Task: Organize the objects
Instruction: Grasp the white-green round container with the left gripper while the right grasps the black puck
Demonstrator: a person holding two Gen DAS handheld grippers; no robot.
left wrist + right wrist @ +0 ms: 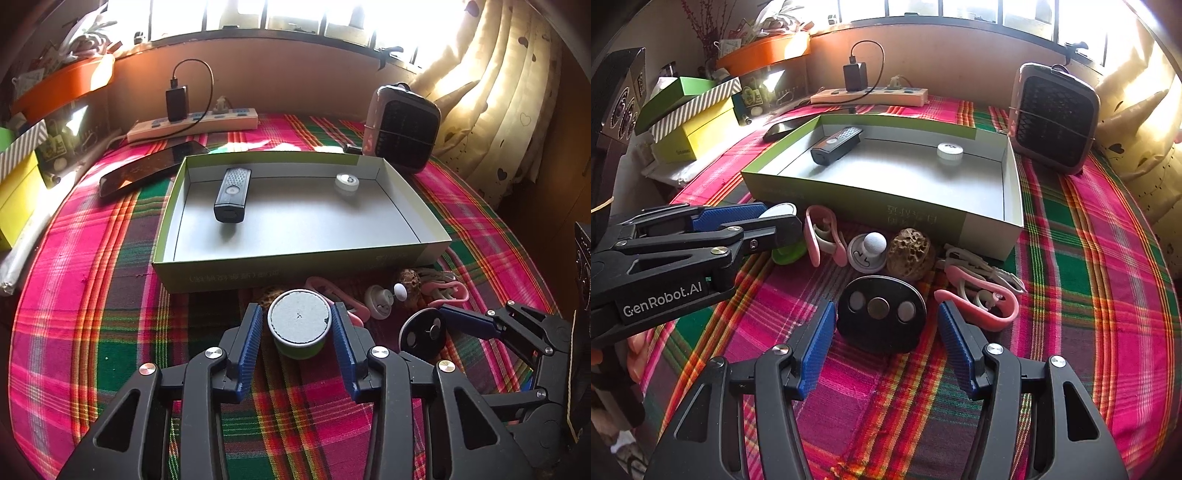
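A shallow green-sided box (177, 273) (849, 192) lies on the plaid cloth and holds a black remote-like device (232, 194) (836, 144) and a small white cap (347, 181) (949, 150). My left gripper (298, 325) is open, its blue pads on either side of a green tub with a grey lid (299, 321) in front of the box. My right gripper (886, 325) is open around a black oval disc (881, 314) (423, 332). Pink clips (822, 236), a white knob piece (866, 249) and a brown porous lump (910, 254) lie along the box's front.
A small heater (404, 129) (1052, 122) stands at the box's far right corner. A phone (151, 168) and a power strip (192, 123) lie behind the box. Stacked yellow and green boxes (694, 125) sit at the left. A curtain (498, 92) hangs on the right.
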